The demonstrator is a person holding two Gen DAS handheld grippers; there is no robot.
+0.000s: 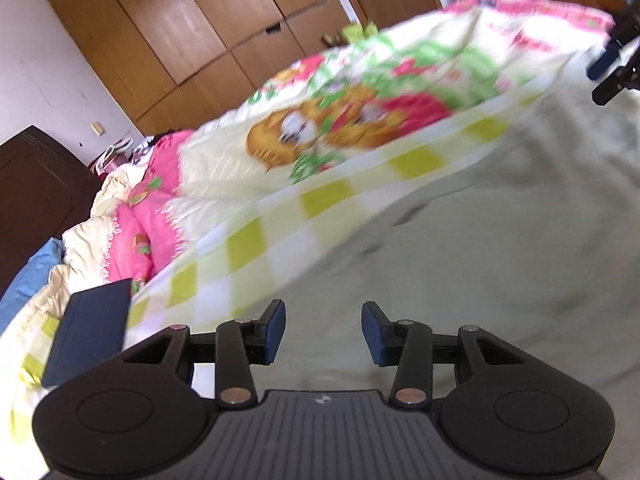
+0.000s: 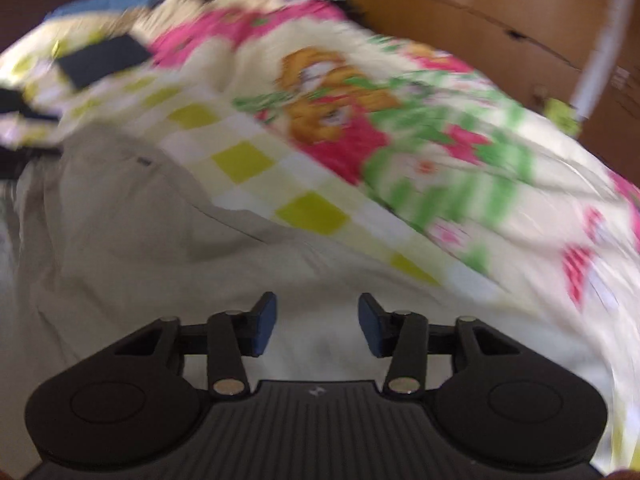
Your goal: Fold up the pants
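Both claws gape wide and empty: left claw [image 1: 323,334], right claw [image 2: 317,324], each hovering over the pale pants [image 2: 132,216] spread on the bed [image 2: 460,152]. Looks like early going, no fold visible yet through the blur

The left wrist view looks low and close over pale beige cloth pants [image 1: 460,280] toward brown wooden wardrobe doors [image 1: 180,28]; the right wrist view, equally near and blurred, faces the same way; both share the cartoon-printed yellow-checked quilt [image 1: 340,128] [image 2: 360,120].
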